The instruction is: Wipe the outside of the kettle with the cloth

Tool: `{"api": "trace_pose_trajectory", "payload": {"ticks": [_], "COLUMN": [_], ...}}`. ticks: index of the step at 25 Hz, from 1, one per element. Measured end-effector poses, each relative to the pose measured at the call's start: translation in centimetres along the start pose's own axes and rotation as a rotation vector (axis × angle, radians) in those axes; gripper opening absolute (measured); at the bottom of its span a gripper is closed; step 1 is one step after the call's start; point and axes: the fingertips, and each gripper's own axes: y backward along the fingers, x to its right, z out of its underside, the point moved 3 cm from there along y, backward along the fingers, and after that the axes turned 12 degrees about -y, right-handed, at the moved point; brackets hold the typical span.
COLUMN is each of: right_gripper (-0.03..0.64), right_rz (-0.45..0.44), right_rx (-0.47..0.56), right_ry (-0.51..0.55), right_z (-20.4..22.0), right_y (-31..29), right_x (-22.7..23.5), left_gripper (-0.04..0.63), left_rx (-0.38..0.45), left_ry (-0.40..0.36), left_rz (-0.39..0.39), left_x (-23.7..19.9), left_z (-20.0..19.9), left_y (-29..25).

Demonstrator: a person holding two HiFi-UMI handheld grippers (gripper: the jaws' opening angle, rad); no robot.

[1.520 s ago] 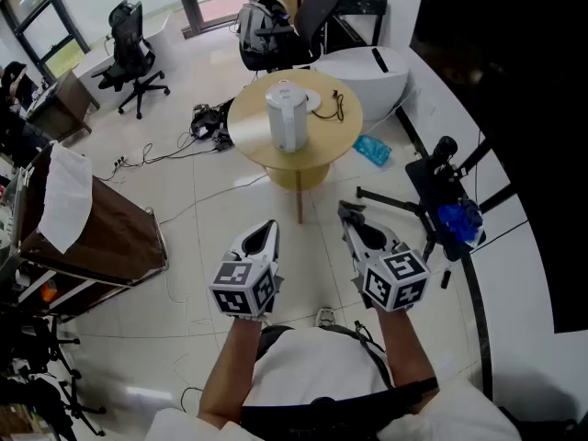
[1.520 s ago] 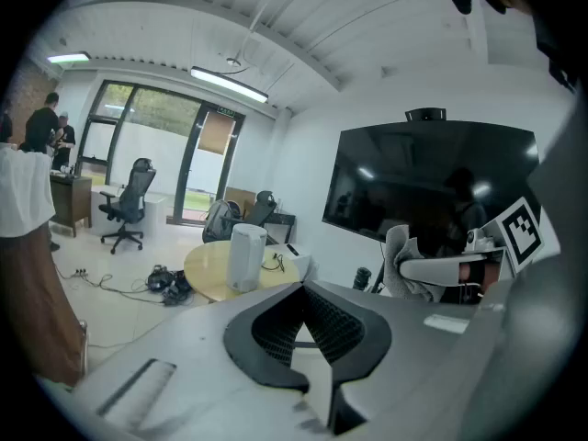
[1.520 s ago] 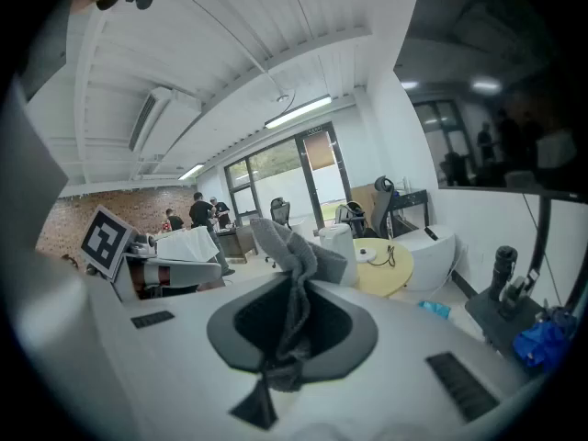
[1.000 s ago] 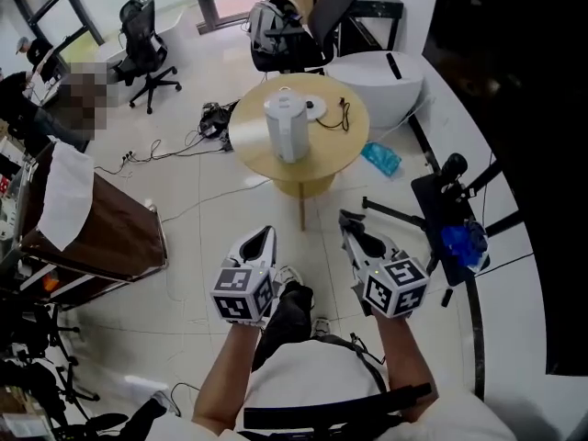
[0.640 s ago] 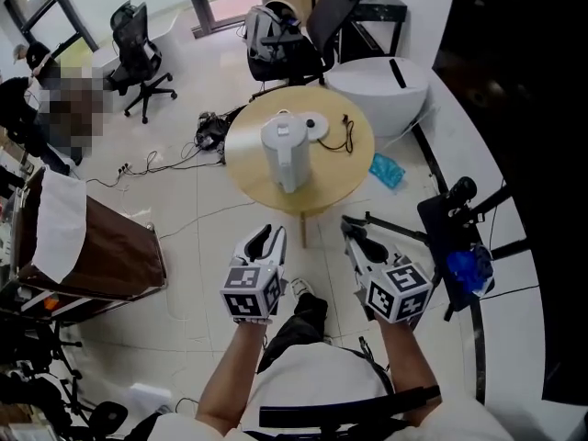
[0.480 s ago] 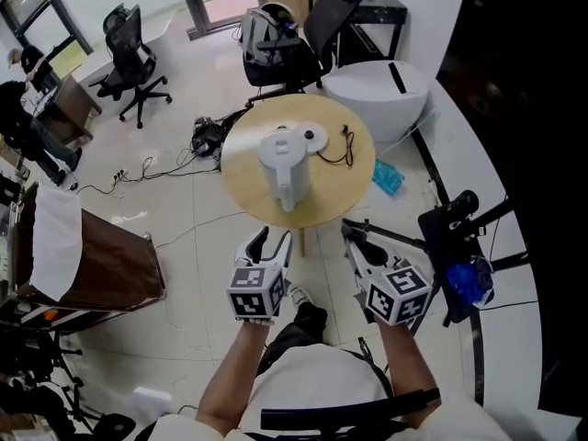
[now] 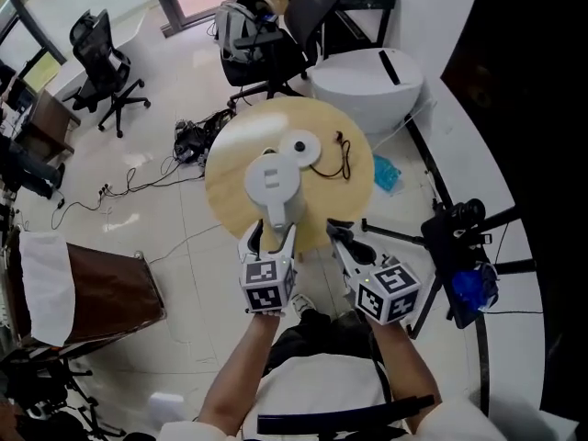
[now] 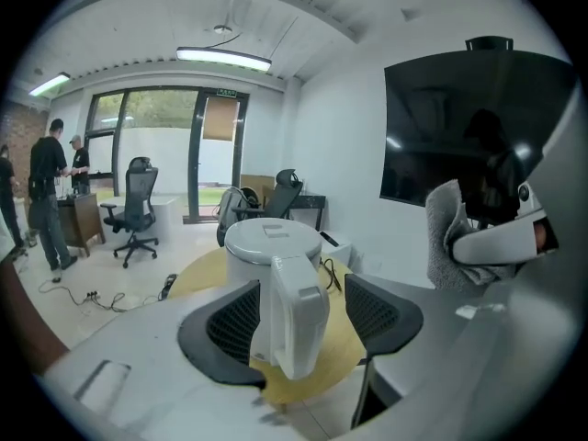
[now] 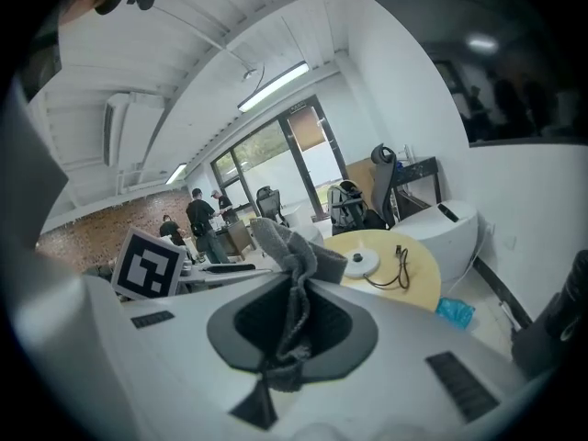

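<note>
The white kettle (image 7: 273, 184) stands off its round base (image 7: 299, 147) on the round wooden table (image 7: 344, 196). My left gripper (image 7: 267, 238) is at the table's near edge, right behind the kettle. In the left gripper view the kettle's handle (image 8: 299, 315) lines up between the jaws, which are opening, and the pads do not touch it. My right gripper (image 7: 342, 239) hangs beside it on the right, shut on a grey cloth (image 9: 289, 274) that stands up from the jaws. The cloth (image 8: 446, 237) also shows at the right of the left gripper view.
A black cord (image 7: 344, 159) lies on the table by the base. Around it are office chairs (image 7: 101, 62), a chair with a backpack (image 7: 248, 30), a white round unit (image 7: 367, 76), floor cables (image 7: 193, 136), a blue bag (image 7: 386, 175), a tripod rig (image 7: 459, 246) and a brown cart (image 7: 83, 292).
Both grippers have travelled forward to the table, so the kettle now sits just past the left jaws. The left jaws went from shut to wide apart. The right still clamps the cloth.
</note>
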Motion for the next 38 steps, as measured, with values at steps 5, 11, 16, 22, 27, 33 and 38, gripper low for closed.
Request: {"api": "trace_pose_trajectory", "payload": {"ticks": [5, 11, 16, 22, 27, 33, 38], "right_gripper": [0.029, 0.029, 0.031, 0.031, 0.029, 0.029, 0.031], "right_rz": [-0.02, -0.061, -0.079, -0.158, -0.222, -0.328, -0.36], "right_rx": [-0.013, -0.094, -0.157, -0.36, -0.471, -0.59, -0.616], "right_ry": [-0.002, 0.146, 0.364, 0.498, 0.586, 0.708, 0.773], "right_z": [-0.9, -1.4, -3.4, -2.7, -2.6, -1.7, -2.1], "right_y": [-2.5, -6.3, -10.2, -13.4, -14.6, -16.5, -19.4], "right_x": [0.7, 0.7, -0.4, -1.2, -3.2, -6.2, -7.5], "left_gripper": [0.285, 0.199, 0.17, 0.167, 0.167, 0.167, 0.167], "left_rx": [-0.035, -0.054, -0.069, -0.072, -0.088, -0.094, -0.104], "left_ry": [-0.018, -0.048, -0.039, -0.038, -0.062, -0.072, -0.064], "left_rz": [-0.035, -0.035, -0.037, -0.032, -0.009, 0.014, 0.009], "left_x": [0.3, 1.0, 0.3, 0.3, 0.3, 0.4, 0.5], "left_z": [1.0, 1.5, 1.5, 1.6, 1.6, 1.5, 1.7], "left_y": [-2.1, -2.4, -2.2, -2.2, -2.5, -2.5, -2.2]}}
